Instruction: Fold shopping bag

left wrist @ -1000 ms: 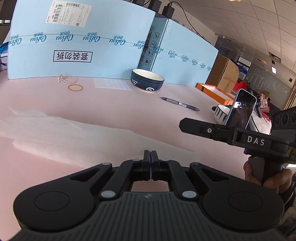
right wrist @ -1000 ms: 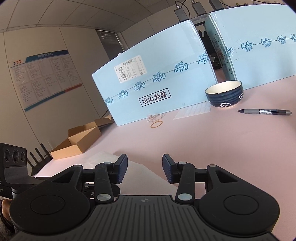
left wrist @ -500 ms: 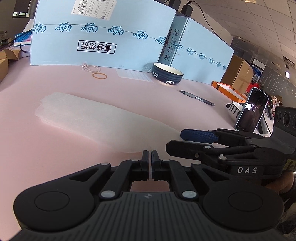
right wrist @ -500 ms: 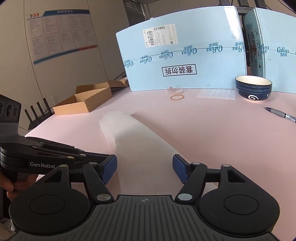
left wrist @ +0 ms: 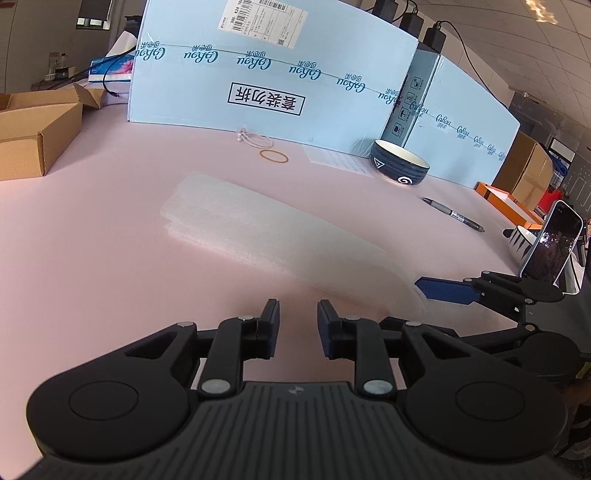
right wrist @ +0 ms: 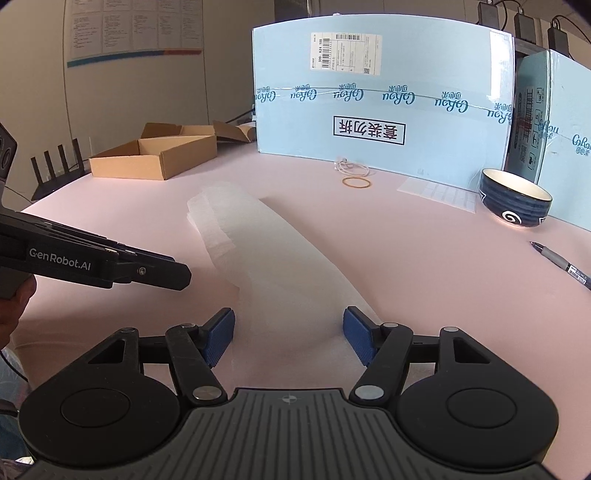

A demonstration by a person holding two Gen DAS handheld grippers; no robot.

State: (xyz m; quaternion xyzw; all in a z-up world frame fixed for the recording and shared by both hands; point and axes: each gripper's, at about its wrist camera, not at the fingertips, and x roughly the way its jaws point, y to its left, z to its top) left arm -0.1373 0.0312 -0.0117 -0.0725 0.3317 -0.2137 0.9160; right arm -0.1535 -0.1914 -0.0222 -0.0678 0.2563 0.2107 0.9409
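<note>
bag (right wrist: pixel 273 254): thin white crinkled sheet, long flat strip; table (right wrist: pixel 424 266): smooth pink

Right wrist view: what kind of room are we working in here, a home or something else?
Probably an office or lab workroom, not a home: a printed notice board on the wall, open cardboard boxes, and a router beside the pink table.

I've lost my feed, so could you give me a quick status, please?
Left gripper opening, empty. Right gripper closing, straddling the bag, unpinched. Bag flat, nothing blocking.
</note>
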